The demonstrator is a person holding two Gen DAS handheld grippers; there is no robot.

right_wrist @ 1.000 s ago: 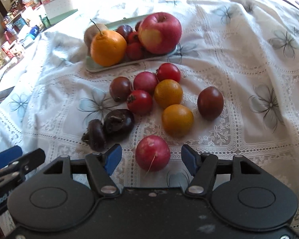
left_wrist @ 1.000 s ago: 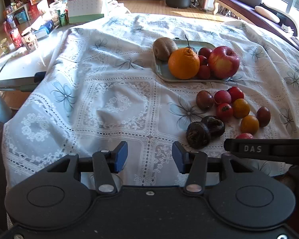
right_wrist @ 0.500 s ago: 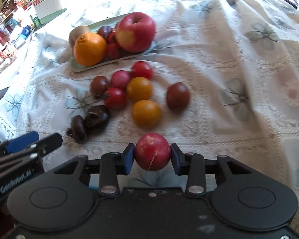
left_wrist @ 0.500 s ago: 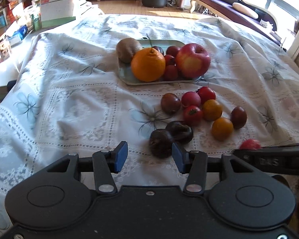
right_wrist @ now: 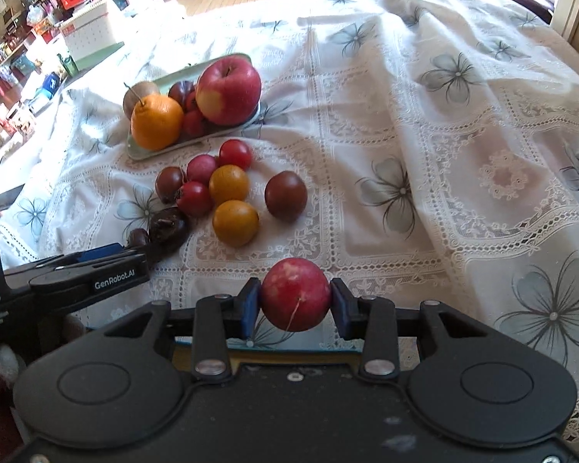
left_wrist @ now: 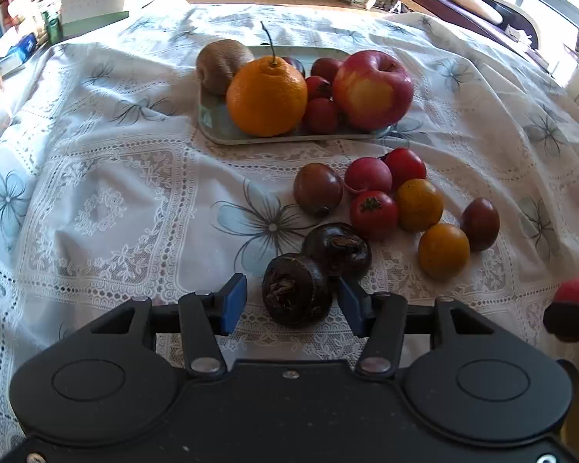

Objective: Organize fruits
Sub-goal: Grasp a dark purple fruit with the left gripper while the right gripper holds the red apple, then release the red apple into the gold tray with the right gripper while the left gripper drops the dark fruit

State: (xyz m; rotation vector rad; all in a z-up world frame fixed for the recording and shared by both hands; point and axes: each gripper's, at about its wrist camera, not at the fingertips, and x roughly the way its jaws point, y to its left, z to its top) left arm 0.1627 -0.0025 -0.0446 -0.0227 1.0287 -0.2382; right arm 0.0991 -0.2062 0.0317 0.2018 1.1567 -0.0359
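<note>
Red radish (right_wrist: 295,294) pinched between the right gripper's (right_wrist: 294,304) pads, lifted clear of the lace cloth (right_wrist: 424,177), its thin white root pointing down toward the camera. The tray (right_wrist: 137,151) lies well beyond, up-left. Left gripper (left_wrist: 292,301) spread, its jaws flanking a dark chestnut (left_wrist: 296,290) near the tray, pads not pressing; its crown faces the camera.

Each claw (left_wrist: 292,306) is matte black plastic with blue pads (left_wrist: 233,301), silver screws and round embossed discs; the left one (right_wrist: 96,266) reads "GenRobot.AI" in white.
</note>
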